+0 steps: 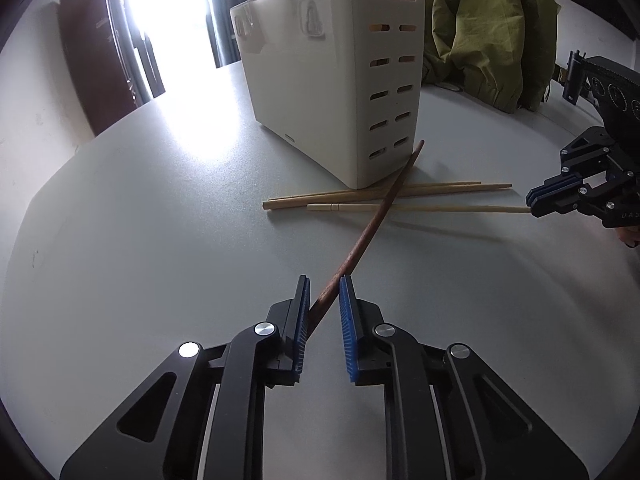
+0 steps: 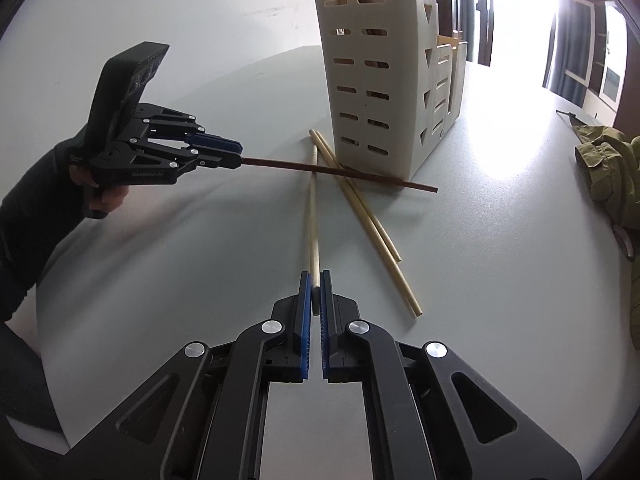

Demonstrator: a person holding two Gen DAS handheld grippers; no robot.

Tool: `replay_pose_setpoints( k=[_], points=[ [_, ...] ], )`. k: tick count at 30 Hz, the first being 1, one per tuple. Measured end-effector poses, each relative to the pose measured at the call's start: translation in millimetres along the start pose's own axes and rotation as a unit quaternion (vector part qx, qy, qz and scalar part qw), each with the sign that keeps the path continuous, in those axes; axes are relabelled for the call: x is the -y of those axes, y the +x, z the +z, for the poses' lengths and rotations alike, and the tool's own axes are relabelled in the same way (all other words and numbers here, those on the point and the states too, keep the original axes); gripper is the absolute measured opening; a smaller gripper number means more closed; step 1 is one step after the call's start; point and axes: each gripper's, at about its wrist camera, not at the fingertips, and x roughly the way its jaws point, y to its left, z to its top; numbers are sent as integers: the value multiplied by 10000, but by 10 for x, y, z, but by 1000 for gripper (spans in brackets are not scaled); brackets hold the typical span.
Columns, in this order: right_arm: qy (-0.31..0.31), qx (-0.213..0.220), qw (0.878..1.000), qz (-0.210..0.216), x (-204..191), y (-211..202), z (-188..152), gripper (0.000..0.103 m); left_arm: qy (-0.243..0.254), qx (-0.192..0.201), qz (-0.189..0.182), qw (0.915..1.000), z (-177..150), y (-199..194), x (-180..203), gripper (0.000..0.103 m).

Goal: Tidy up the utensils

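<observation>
Nearest to me in the left wrist view, my left gripper (image 1: 324, 300) has the dark brown chopstick (image 1: 372, 220) between its blue pads; the stick lies against the left pad, and a gap shows beside the right one, so I cannot tell whether the grip is tight. From the right wrist view that same gripper (image 2: 240, 156) looks closed around the stick's end (its far tip reaches past the holder's corner). My right gripper (image 2: 316, 292) is clenched on the near end of a pale bamboo chopstick (image 2: 314, 224), which runs straight ahead over the grey bench (image 2: 180, 260). Farther out, two more pale chopsticks (image 2: 368, 224) lie side by side on the bench, crossing under the brown one just beside the holder's base. Behind them stands the cream utensil holder (image 1: 320, 92), upright with slotted sides, and brown sticks poke from its top. Beyond it, well apart, a green cloth bag (image 1: 488, 32) sits at the bench's edge.
</observation>
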Motion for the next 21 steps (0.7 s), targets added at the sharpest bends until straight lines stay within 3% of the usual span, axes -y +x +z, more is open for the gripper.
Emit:
replay_pose_setpoints(
  k=[2, 9, 12, 13, 14, 15, 19, 21],
  points=[
    [2, 95, 10000, 6, -1, -85, 37, 4, 3, 62, -3, 10000, 29, -63, 19, 0],
    [49, 291, 9996, -16, 34, -277, 79, 4, 38, 106, 56, 9999, 39, -125, 84, 0],
    [73, 222, 9997, -49, 61, -250, 66, 4, 112, 63, 203, 9997, 47, -72, 103, 10],
    [114, 212, 9997, -28, 65, -247, 45, 4, 143, 79, 275, 9995, 61, -55, 104, 31],
    [154, 205, 9997, -13, 78, -248, 33, 4, 199, 143, 413, 9988, 79, -46, 100, 61],
    [184, 205, 9996, -25, 79, -257, 28, 4, 280, 281, 546, 9977, 107, -39, 100, 70],
    [276, 135, 9995, 7, 143, -211, -10, 4, 573, 449, 550, 9958, 305, 127, 53, 73],
    [286, 102, 9995, 27, 154, -192, -9, 4, 814, 483, 336, 9949, 422, 221, 40, 73]
  ],
)
